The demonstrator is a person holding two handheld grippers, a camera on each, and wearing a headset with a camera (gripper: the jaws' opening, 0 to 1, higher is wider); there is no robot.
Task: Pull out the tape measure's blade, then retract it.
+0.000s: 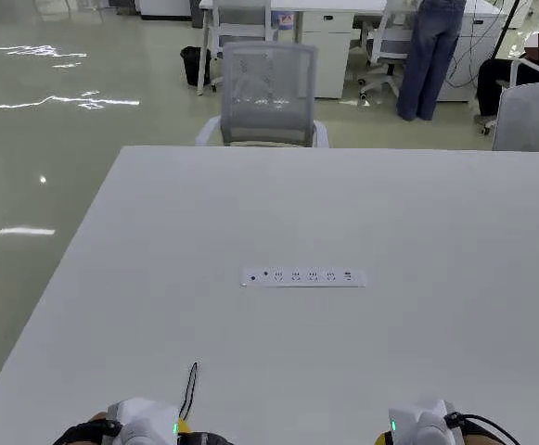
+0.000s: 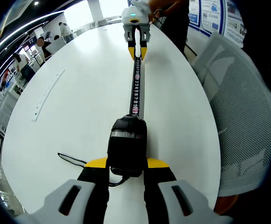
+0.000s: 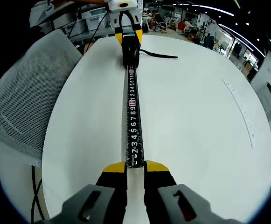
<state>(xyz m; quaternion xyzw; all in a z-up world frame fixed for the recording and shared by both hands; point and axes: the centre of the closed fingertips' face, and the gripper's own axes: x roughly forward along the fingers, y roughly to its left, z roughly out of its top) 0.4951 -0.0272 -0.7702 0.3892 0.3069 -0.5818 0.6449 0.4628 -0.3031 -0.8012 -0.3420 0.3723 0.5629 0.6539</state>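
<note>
My left gripper [image 2: 127, 164] is shut on the black tape measure case [image 2: 127, 144], whose black wrist strap [image 2: 70, 159] trails on the white table. The blade [image 2: 136, 88] runs straight out of the case across the table to my right gripper [image 2: 137, 50]. In the right gripper view my right gripper [image 3: 135, 166] is shut on the blade's end [image 3: 134, 161], and the numbered blade [image 3: 132, 112] stretches to the case [image 3: 130, 53] held by the left gripper [image 3: 128, 39]. In the head view the left gripper [image 1: 144, 422] and right gripper [image 1: 422, 425] sit at the bottom edge, with the strap [image 1: 190, 387] between.
A white power strip [image 1: 303, 277] lies mid-table on the white table [image 1: 343, 204]. A grey mesh chair [image 1: 267, 93] stands at the far edge, another grey mesh chair [image 2: 247, 116] beside me. People stand and sit by desks at the back right.
</note>
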